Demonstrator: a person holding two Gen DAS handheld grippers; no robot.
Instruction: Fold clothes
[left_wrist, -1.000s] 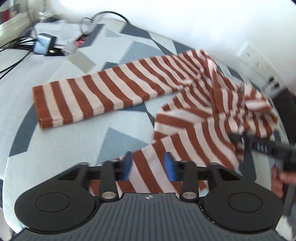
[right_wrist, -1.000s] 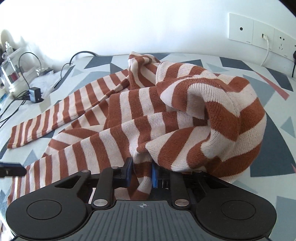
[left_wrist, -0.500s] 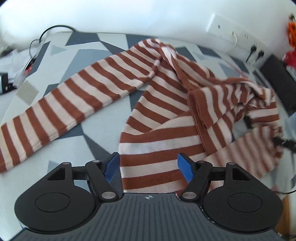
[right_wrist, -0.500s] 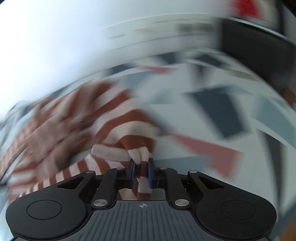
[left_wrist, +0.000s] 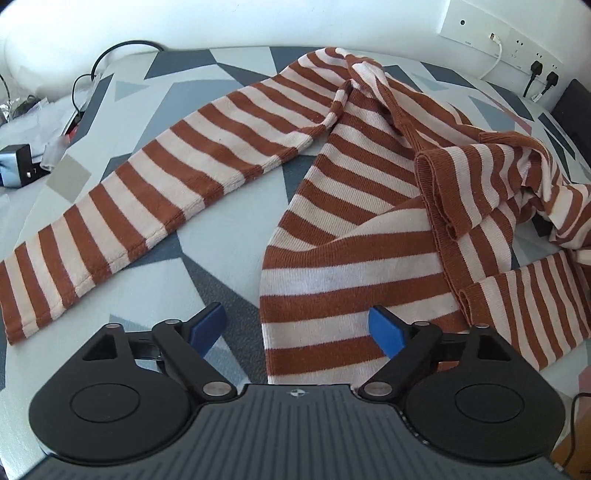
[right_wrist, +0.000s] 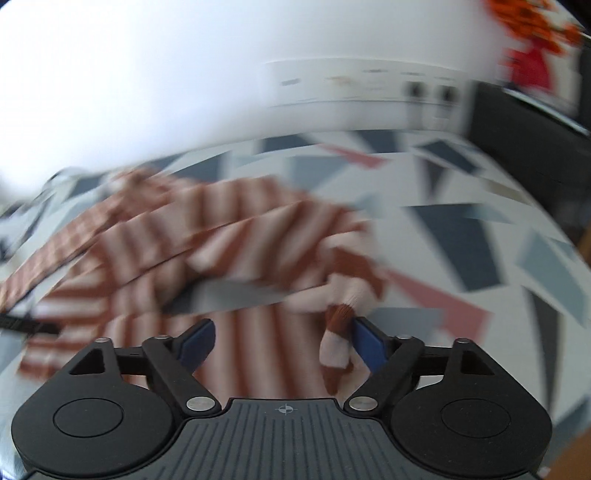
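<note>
The striped sweater (left_wrist: 343, 236) lies half-spread on the patterned table (left_wrist: 221, 251), 1 sleeve out, because both the left gripper (left_wrist: 297, 326) and the right gripper (right_wrist: 282, 341) are opening wide, pinching nothing, apparently to let it settle.

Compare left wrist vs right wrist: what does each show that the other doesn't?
Left wrist only: sharp view of the striped sweater with one long sleeve stretched out flat, cables and a small adapter at the table's far left, and the left gripper opening over the hem.

Right wrist only: a blurred view with the right gripper opening, a twisted bit of cloth lying against one pad, and a red and orange object top right.

Both: the sweater, the patterned tablecloth, the wall sockets.
</note>
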